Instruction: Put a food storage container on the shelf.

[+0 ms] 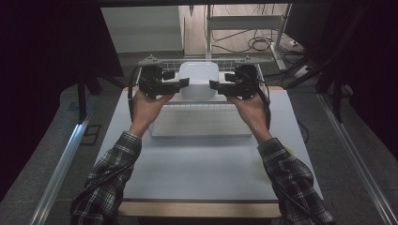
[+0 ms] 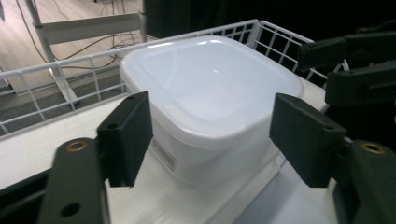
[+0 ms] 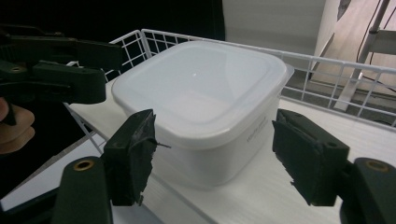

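Note:
A white square container (image 1: 198,75) with a closed lid stands inside a white wire basket (image 1: 225,61) at the back of the table. My left gripper (image 1: 184,83) points at it from the left and my right gripper (image 1: 214,85) from the right, both held just above the table. In the left gripper view the container (image 2: 210,93) lies straight ahead, and my left gripper (image 2: 210,135) is open with one jaw off each near corner. In the right gripper view my right gripper (image 3: 212,149) is open in the same way before the container (image 3: 201,98). Neither holds anything.
A flat white tray (image 1: 202,123) lies in front of the basket on the pale table top (image 1: 202,168). The basket's wire walls (image 2: 70,79) (image 3: 327,70) rise behind the container. Cables and a metal stand (image 1: 244,28) sit on the floor beyond the table.

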The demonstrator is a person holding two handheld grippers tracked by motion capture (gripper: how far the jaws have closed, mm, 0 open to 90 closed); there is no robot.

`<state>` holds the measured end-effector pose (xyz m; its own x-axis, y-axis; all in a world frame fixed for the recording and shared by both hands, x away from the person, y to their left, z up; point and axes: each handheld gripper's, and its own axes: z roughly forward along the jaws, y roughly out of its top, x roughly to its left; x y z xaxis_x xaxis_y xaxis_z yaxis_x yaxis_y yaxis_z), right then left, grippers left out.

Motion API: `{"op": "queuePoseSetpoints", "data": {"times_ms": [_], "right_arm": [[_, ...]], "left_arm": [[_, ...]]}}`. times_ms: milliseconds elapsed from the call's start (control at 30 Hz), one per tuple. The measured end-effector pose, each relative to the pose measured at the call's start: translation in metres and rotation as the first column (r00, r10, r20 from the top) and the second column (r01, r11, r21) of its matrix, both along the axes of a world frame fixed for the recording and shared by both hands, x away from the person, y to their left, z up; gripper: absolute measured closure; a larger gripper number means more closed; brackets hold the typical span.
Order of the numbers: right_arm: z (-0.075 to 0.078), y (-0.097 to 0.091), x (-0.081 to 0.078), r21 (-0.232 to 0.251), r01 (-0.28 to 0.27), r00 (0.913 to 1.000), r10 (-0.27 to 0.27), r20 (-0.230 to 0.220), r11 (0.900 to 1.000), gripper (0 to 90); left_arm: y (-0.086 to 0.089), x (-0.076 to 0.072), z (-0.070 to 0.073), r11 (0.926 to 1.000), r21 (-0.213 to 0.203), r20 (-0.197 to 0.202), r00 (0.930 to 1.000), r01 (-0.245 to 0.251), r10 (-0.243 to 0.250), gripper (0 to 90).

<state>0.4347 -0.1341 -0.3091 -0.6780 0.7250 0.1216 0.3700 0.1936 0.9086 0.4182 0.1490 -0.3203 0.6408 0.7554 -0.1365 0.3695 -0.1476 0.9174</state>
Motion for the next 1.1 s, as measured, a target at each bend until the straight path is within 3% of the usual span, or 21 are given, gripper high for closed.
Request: {"op": "queuePoseSetpoints", "data": {"times_ms": [233, 467, 667, 1100], "right_arm": [[-0.007, -0.009, -0.016, 0.003, -0.036, 0.9993, 0.036, 0.011, 0.9993, 24.3], [-0.015, -0.014, -0.032, -0.022, -0.069, 0.9975, 0.069, 0.010, 0.9974, 18.7], [-0.026, -0.020, -0.047, -0.039, -0.091, 0.9957, 0.091, 0.015, 0.9951, 15.1], [-0.054, -0.033, -0.073, -0.101, -0.113, 0.9934, 0.115, 0.007, 0.9884, 10.1]], "left_arm": [[-0.003, -0.020, -0.004, 0.9983, 0.024, 0.002, 0.9986, 0.053, -0.053, 15.3], [-0.001, -0.041, -0.013, 0.9938, 0.033, 0.005, 0.9943, 0.106, -0.106, 9.7], [0.001, -0.058, -0.026, 0.9913, 0.062, 0.004, 0.9931, 0.116, -0.117, 7.3], [0.013, -0.091, -0.062, 0.9911, 0.067, 0.047, 0.9918, 0.116, -0.119, 4.8]]}}
